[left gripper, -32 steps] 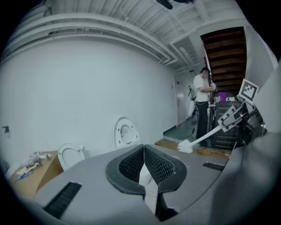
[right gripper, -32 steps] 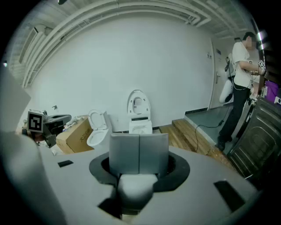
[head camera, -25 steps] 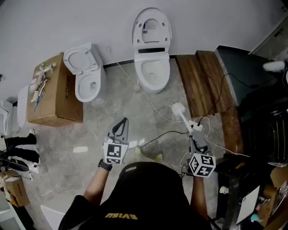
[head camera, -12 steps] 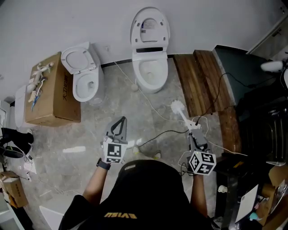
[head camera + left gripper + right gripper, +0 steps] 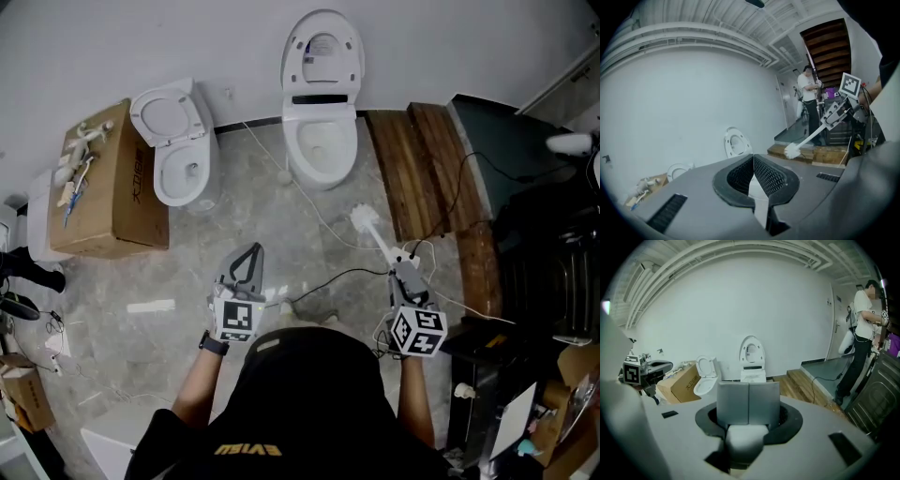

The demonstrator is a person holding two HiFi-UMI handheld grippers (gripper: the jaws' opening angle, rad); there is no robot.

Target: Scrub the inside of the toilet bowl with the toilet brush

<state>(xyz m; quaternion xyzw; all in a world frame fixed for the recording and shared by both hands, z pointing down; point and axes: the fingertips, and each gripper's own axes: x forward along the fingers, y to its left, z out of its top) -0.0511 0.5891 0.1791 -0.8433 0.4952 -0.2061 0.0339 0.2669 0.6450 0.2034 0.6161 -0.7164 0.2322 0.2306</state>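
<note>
The toilet brush (image 5: 373,232) is white, with its bristle head pointing toward the far toilets. My right gripper (image 5: 403,273) is shut on its handle (image 5: 744,438) and holds it above the floor. The white toilet (image 5: 320,142) with its lid raised stands against the wall, well beyond the brush head. It also shows straight ahead in the right gripper view as the toilet (image 5: 752,365). My left gripper (image 5: 250,257) is shut with nothing in it, hanging over the floor left of the brush. From the left gripper (image 5: 753,161), the brush head (image 5: 792,150) shows off to the right.
A second, smaller toilet (image 5: 182,169) stands to the left, next to a cardboard box (image 5: 105,187) with small items on top. Cables (image 5: 323,225) run across the marble floor. A wooden step (image 5: 417,169) and dark equipment lie to the right. A person (image 5: 862,329) stands there.
The view has shifted slightly. Both grippers stay in much the same place over the floor, the right one still holding the brush.
</note>
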